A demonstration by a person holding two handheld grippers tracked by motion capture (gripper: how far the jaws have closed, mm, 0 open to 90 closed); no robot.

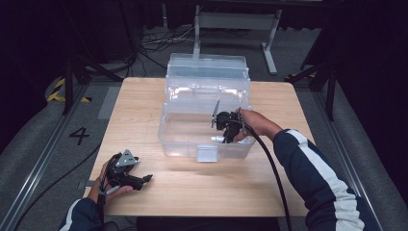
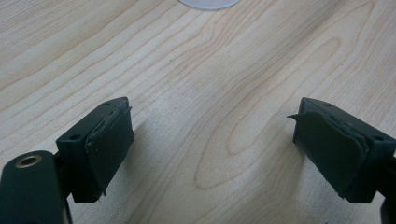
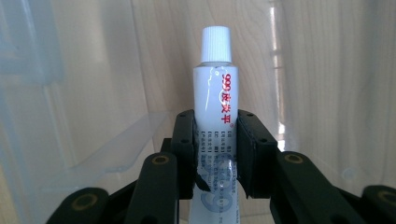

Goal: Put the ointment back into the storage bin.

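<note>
white tube (image 3: 215, 107) clamped between right jaws

The pale wooden bench (image 1: 202, 187) shows light tan boards with darker looping grain, and near its far edge stands a clear, colourless plastic box with a hinged lid (image 1: 207, 96) and a frosted whitish latch at its front. A white squeeze tube with a ribbed white cap (image 3: 215, 93) carries red characters down its side above rows of small dark print, pressed between the matte black jaws of the right gripper (image 3: 216, 154), whose arms have brass-coloured rivets. The left gripper (image 2: 212, 154) is black too, topped by a grey three-cornered plate, and the person's sleeve (image 1: 322, 183) is navy with white stripes.
</note>
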